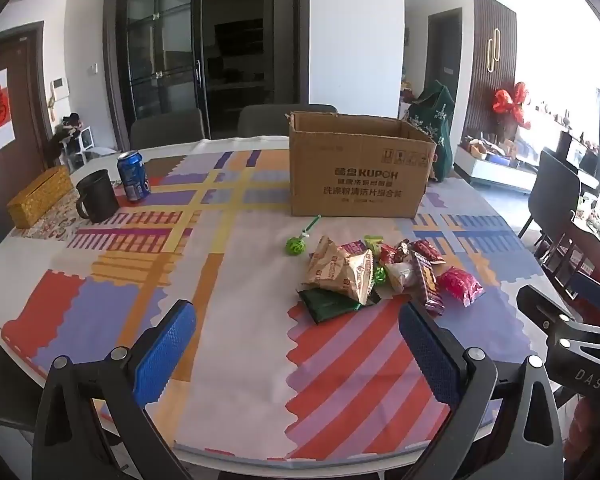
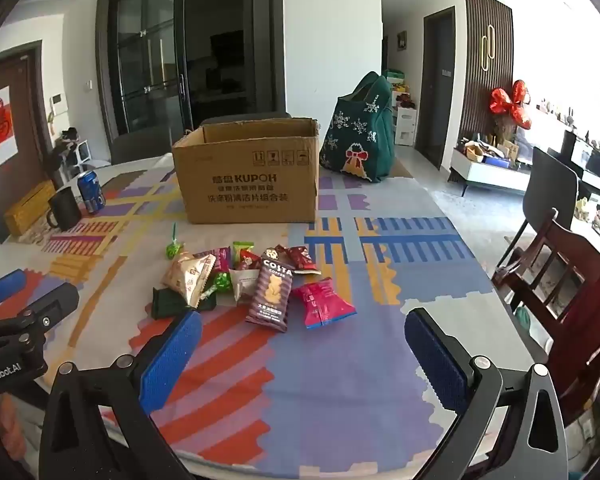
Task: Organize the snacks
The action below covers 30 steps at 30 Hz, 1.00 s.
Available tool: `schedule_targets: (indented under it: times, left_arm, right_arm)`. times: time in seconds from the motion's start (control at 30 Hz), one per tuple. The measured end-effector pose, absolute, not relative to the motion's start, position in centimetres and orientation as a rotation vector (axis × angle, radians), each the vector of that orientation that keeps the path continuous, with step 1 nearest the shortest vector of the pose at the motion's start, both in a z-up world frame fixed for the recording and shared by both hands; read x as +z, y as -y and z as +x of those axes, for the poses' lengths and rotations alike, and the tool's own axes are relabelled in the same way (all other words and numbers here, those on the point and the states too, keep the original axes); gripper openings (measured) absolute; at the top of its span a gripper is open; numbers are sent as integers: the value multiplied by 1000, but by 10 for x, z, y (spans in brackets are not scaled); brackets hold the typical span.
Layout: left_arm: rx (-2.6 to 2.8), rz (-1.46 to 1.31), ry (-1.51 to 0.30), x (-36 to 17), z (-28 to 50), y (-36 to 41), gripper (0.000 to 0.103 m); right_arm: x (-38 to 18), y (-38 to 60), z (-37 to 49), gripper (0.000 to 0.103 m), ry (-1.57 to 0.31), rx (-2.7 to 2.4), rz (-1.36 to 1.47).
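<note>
A pile of snack packets (image 1: 384,272) lies on the patterned tablecloth (image 1: 240,320), also in the right wrist view (image 2: 256,280): tan bags, a brown Costa packet (image 2: 271,295), a pink packet (image 2: 324,302), a dark green packet (image 1: 326,304). A green lollipop (image 1: 298,242) lies to their left. An open cardboard box (image 1: 360,168) stands behind them, also in the right wrist view (image 2: 248,172). My left gripper (image 1: 296,320) is open and empty, short of the pile. My right gripper (image 2: 304,332) is open and empty, just in front of the pile.
A blue soda can (image 1: 134,176), a black mug (image 1: 97,197) and a gold box (image 1: 40,196) stand at the far left. A green festive bag (image 2: 360,136) sits behind the carton. A wooden chair (image 2: 560,280) stands at the right table edge.
</note>
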State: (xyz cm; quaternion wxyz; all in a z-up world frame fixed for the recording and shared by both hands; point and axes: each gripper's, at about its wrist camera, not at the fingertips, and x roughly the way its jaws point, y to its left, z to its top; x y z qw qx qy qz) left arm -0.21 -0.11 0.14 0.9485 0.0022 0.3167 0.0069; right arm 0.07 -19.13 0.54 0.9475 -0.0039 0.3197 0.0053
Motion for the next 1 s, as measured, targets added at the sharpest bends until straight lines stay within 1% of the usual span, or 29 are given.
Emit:
schedule_targets:
  times: [0.47, 0.53, 1.0]
  left_arm:
    - [10, 7, -654, -3, -14, 12, 103]
    - [11, -6, -663, -2, -2, -3, 103]
    - [10, -5, -662, 0, -3, -3, 103]
  right_arm:
    - [9, 193, 2, 102, -651, 20, -3]
    - [7, 192, -1, 102, -645, 20, -5]
    - [7, 191, -1, 102, -640, 19, -5]
